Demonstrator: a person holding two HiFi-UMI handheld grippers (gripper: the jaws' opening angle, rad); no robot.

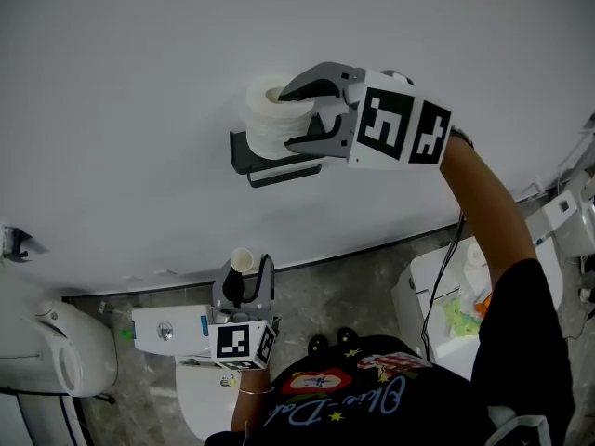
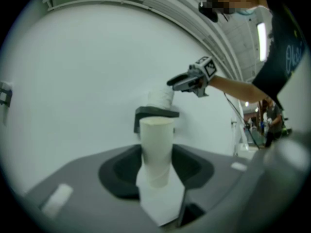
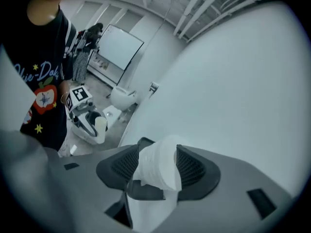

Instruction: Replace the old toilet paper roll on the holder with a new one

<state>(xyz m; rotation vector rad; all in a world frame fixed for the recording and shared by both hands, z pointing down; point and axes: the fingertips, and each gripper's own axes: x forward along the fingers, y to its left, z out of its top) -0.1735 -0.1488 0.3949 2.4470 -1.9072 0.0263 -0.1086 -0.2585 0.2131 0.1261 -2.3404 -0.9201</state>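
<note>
Two grippers are at work, each with one thing between its jaws. At upper centre of the head view, the right gripper [image 1: 288, 117] is raised to the white wall [image 1: 130, 100]. Its jaws are spread wide and straddle the single full toilet paper roll [image 1: 265, 110], one jaw above it and one below. The roll sits on the one black holder [image 1: 244, 154], which is fixed to the wall. At lower centre, the left gripper [image 1: 246, 277] pinches one bare cardboard tube [image 1: 242, 260], held upright between its pads, well below the holder. Under it stands a white toilet tank [image 1: 167, 331].
</note>
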